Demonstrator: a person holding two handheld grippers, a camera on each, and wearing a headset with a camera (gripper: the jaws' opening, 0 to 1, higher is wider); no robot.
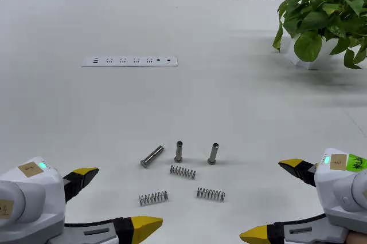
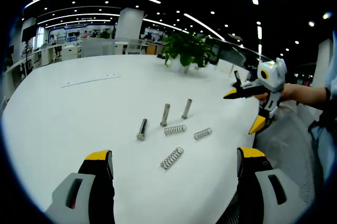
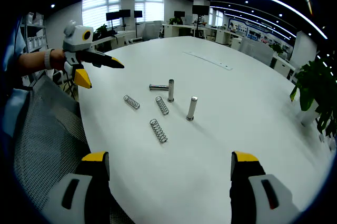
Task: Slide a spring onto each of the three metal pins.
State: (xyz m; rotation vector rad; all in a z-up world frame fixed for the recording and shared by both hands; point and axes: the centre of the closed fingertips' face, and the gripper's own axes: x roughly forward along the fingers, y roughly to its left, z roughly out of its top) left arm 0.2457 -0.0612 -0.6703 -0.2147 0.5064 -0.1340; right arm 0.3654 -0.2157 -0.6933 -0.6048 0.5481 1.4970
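Observation:
Three metal pins rest on the white table (image 1: 229,101): one lies flat (image 1: 152,156), two stand upright (image 1: 178,152) (image 1: 213,153). Three loose springs lie just in front of them (image 1: 183,171) (image 1: 153,198) (image 1: 210,194). My left gripper (image 1: 117,199) hovers open at the near left edge, and my right gripper (image 1: 271,199) hovers open at the near right. Both are empty and well apart from the parts. In the left gripper view, the nearest spring (image 2: 172,158) lies between the jaws' line of sight, and the right gripper (image 2: 243,111) shows at right. The right gripper view shows the pins (image 3: 170,90) and the left gripper (image 3: 100,73).
A white power strip (image 1: 129,61) lies flat further back on the table. A leafy plant (image 1: 327,9) in a white pot stands at the far right. The table's near edge runs just under both grippers. Chairs stand beyond the far edge.

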